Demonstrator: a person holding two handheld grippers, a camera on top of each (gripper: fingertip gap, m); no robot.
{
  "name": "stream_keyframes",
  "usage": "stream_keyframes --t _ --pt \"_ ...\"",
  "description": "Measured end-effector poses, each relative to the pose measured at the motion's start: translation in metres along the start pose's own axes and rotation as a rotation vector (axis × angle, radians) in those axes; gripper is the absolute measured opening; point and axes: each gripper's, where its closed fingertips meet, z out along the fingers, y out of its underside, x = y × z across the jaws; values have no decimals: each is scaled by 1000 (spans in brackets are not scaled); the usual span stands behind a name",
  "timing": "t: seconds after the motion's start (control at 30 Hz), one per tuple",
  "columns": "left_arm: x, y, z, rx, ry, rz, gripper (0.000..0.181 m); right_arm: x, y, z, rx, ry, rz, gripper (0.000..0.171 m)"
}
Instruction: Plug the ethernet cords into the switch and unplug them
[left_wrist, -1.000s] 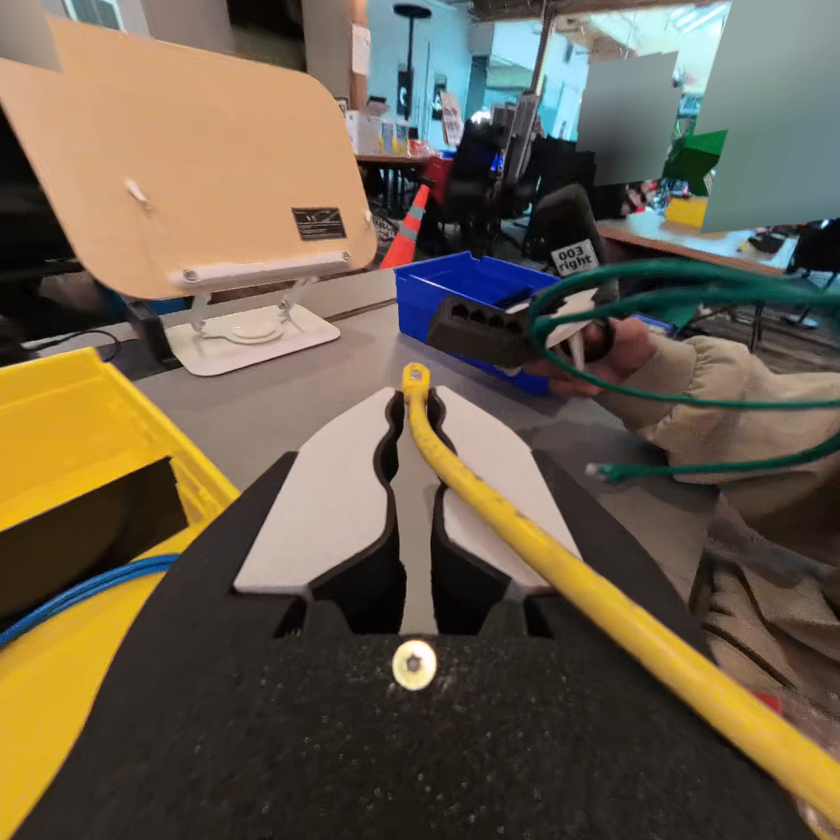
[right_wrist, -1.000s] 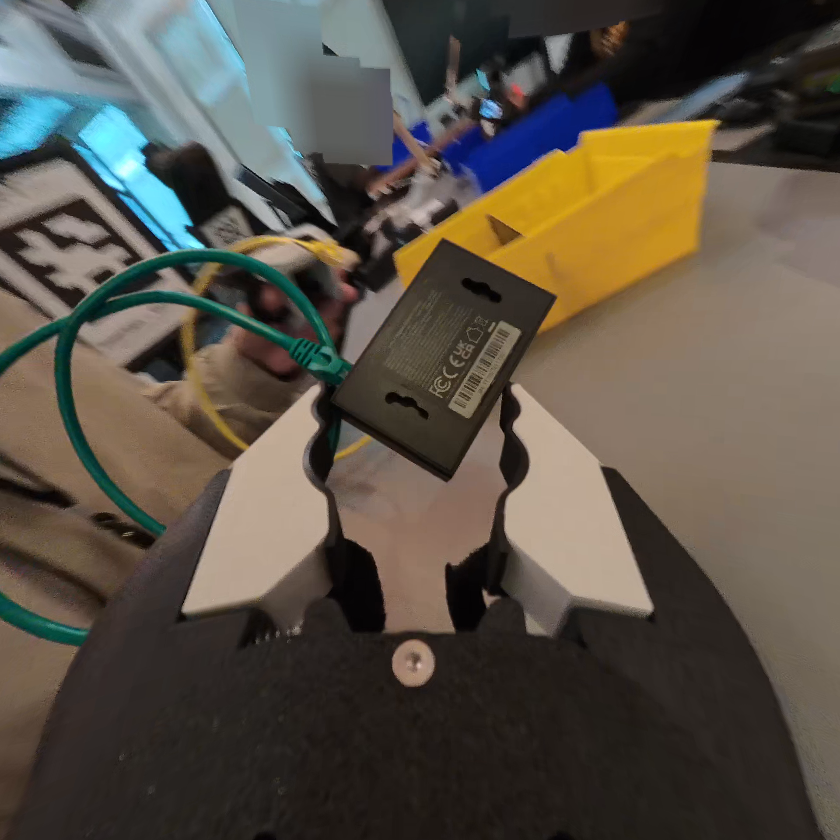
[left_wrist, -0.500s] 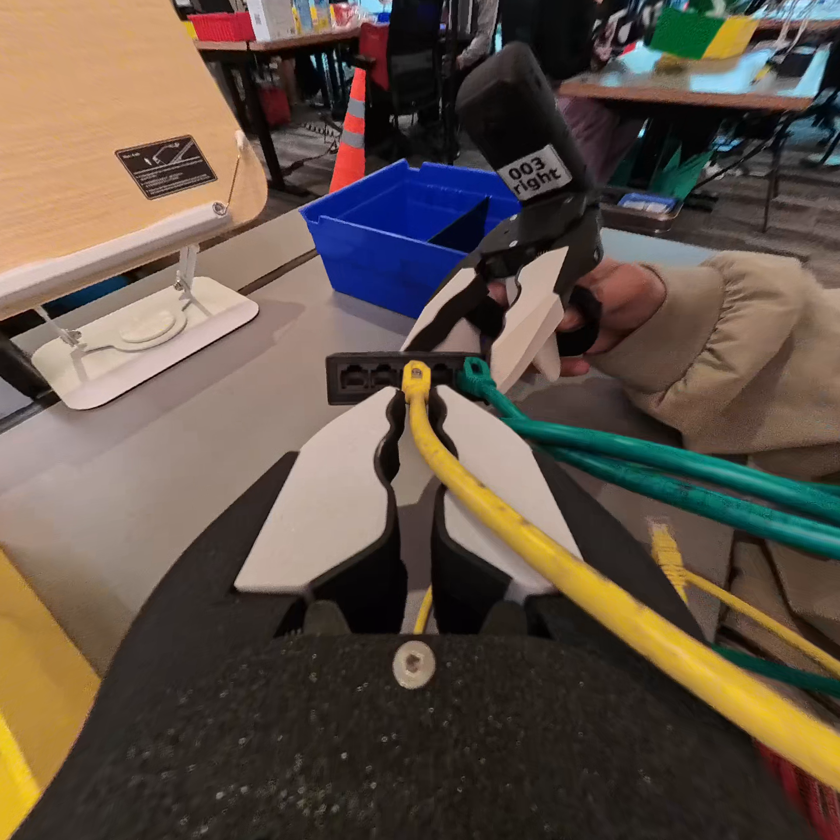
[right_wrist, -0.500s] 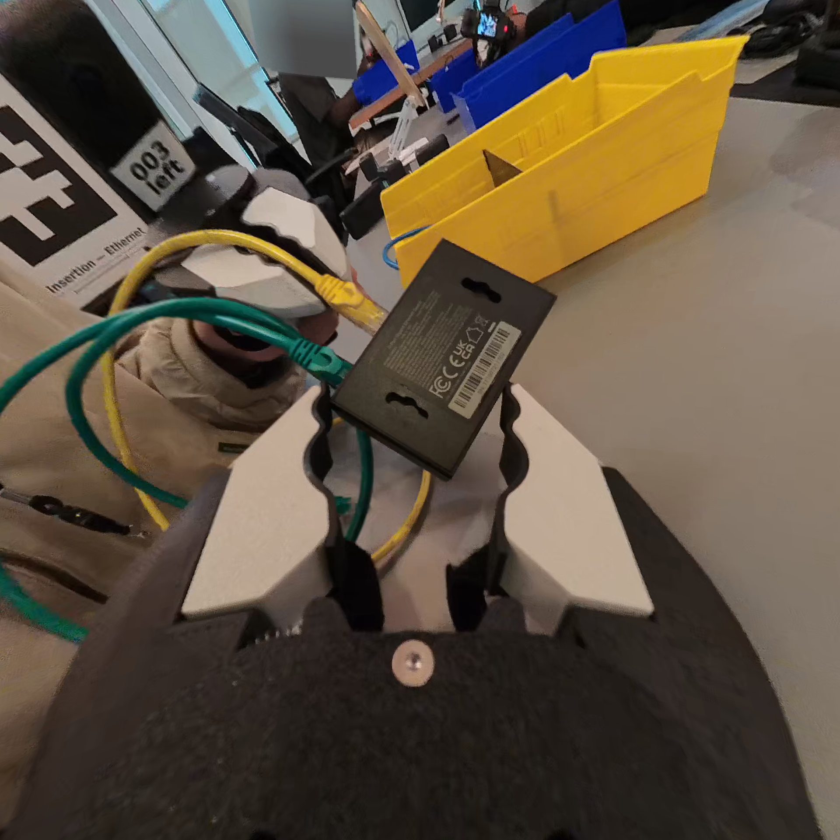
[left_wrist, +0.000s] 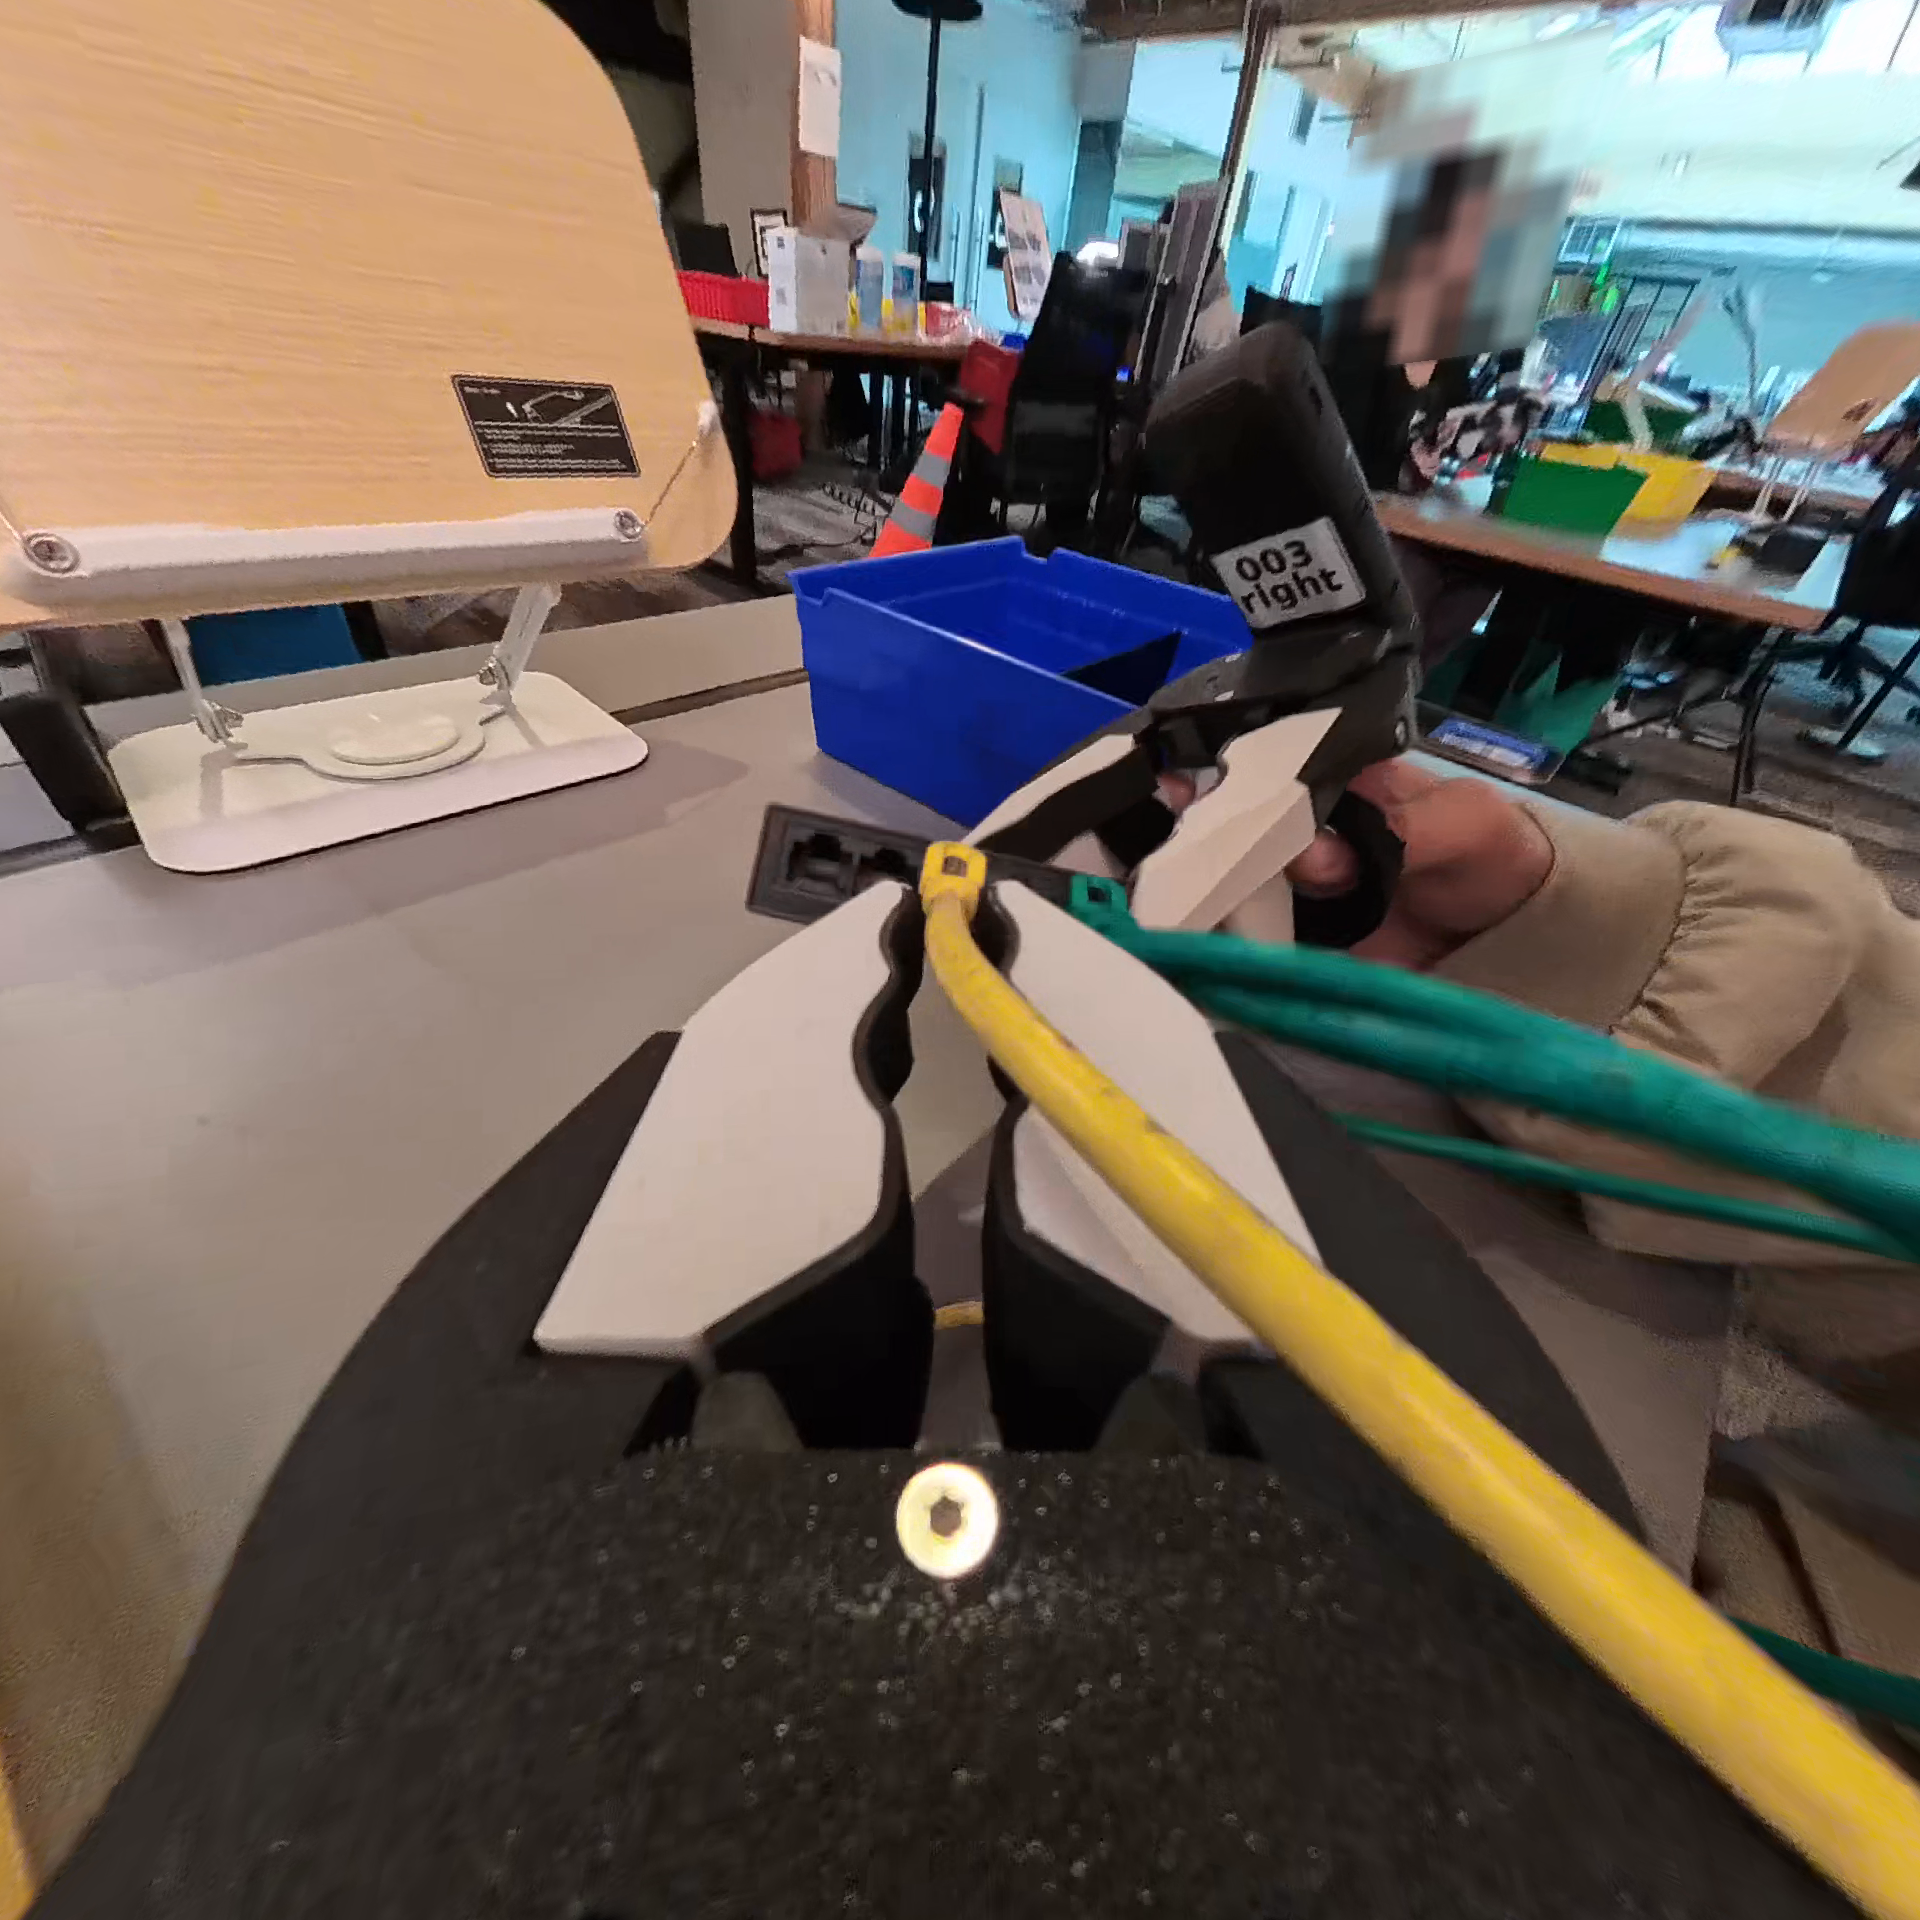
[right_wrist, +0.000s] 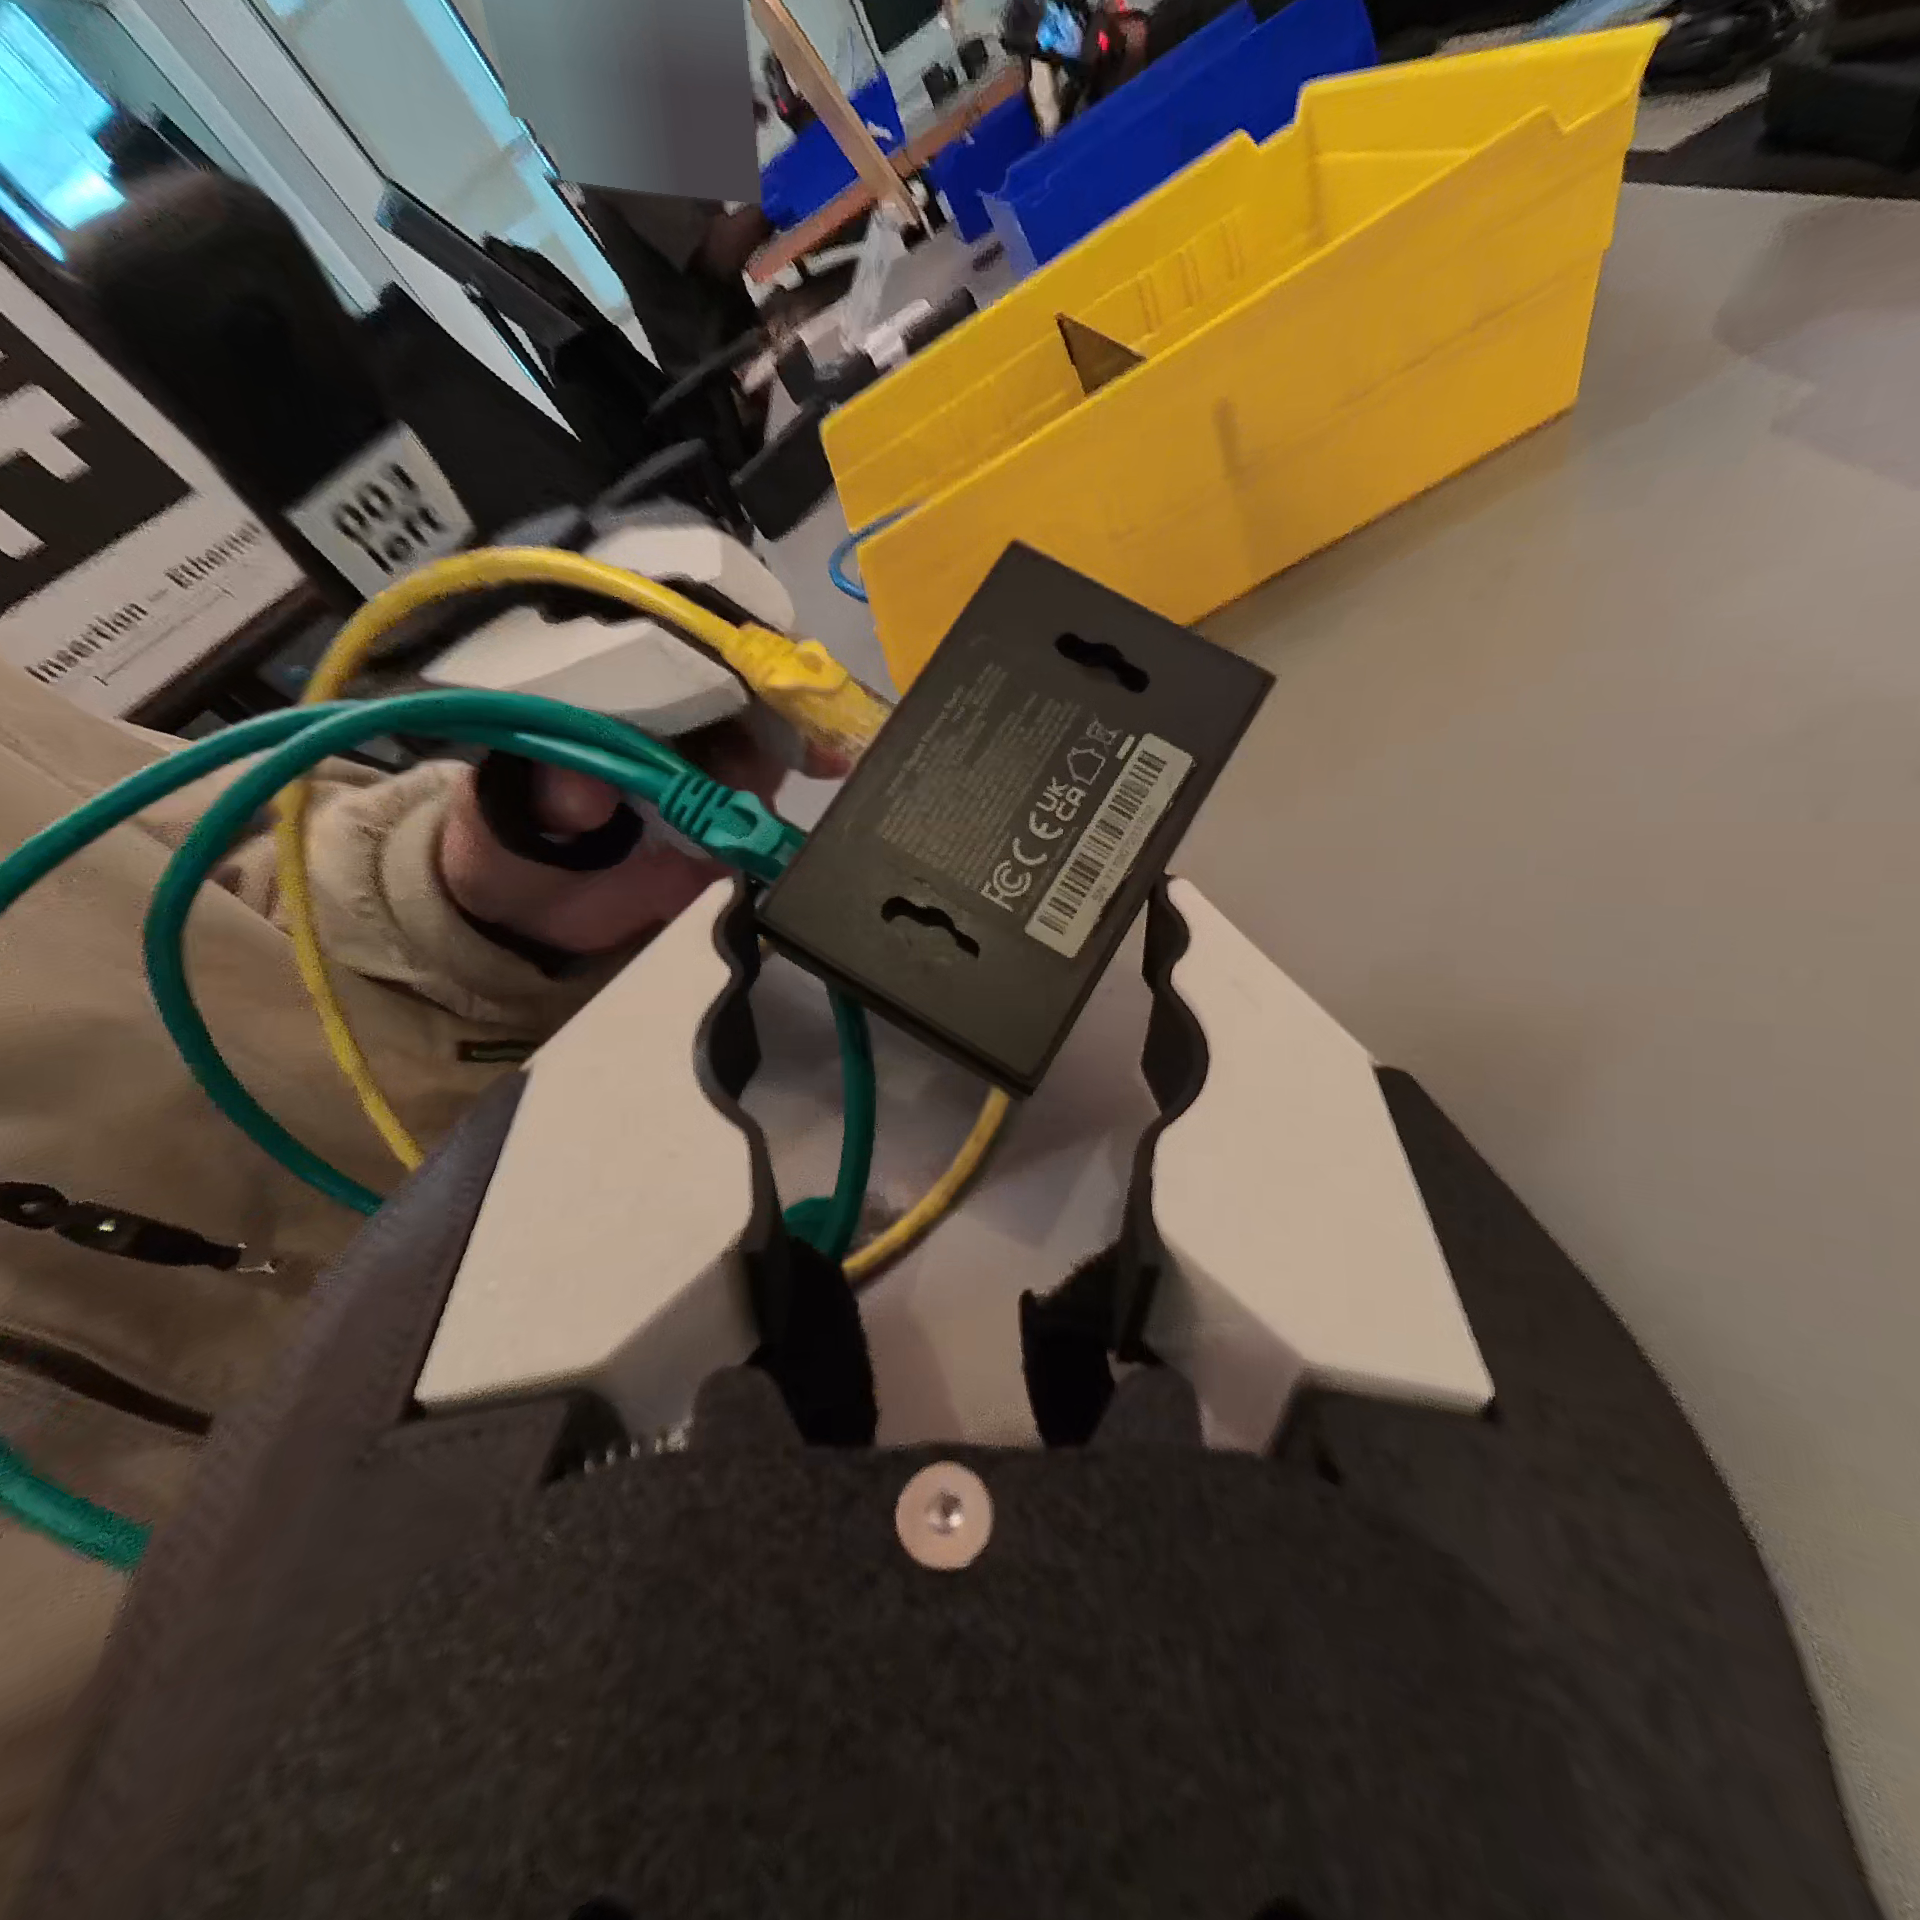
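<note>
Left wrist view: left tool (left_wrist: 951, 914) clamps yellow cord (left_wrist: 1226, 1195) at switch (left_wrist: 821, 862) (green cord (left_wrist: 1455, 1029) plugged); right tool (right_wrist: 945, 925) grips switch.

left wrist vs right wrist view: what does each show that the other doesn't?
Only the left wrist view: the switch's port face with open sockets, the blue bin, the wooden stand, and the left tool shut on the yellow cord.

Only the right wrist view: the switch's labelled underside, the yellow bin, and the right tool clamping the switch.

Both: the switch, the yellow plug at its ports, the green cord plugged in, the grey table.
</note>
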Motion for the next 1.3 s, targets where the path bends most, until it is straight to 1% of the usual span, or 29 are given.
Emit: stream_keyframes --t 0.13,0.27,0.43,0.6,0.83,0.9,0.93,0.97,1.03,1.1,1.17,1.2,1.23,1.3 --pt "-1 7 3 -17 -10 36 10 3 3 2 -1 -5 21 75" --pt "-3 15 5 -76 -31 76 10 8 7 2 -33 46 -18 75" --pt "-5 33 9 -151 4 31 10 16 19 2 -126 145 -75 74" --pt "-4 44 12 -183 7 49 10 21 29 1 -172 163 -61 74" --pt "-8 45 15 -181 -1 24 10 26 30 4 -164 150 -33 75" --pt "-11 43 16 -185 -12 18 10 27 27 6 -124 130 -26 75" --pt "-15 43 16 -194 -29 9 10 29 25 5 -104 136 -26 74" --pt "-22 45 16 -210 -72 8 10 35 22 2 -83 183 -38 71" --pt "-42 49 11 -242 -190 41 10 45 8 -12 -37 273 -77 72" --pt "-61 48 5 -253 -332 107 10 42 -13 -27 38 322 -116 69" --pt "-76 44 4 -257 -465 164 10 28 -32 -36 99 323 -145 56" --pt "-80 44 7 -261 -509 178 10 19 -38 -38 110 311 -157 54" --pt "-83 46 12 -277 -526 183 10 3 -39 -34 89 257 -160 49" --pt "-82 54 22 -311 -510 155 10 -24 -28 -22 -26 150 -139 50"
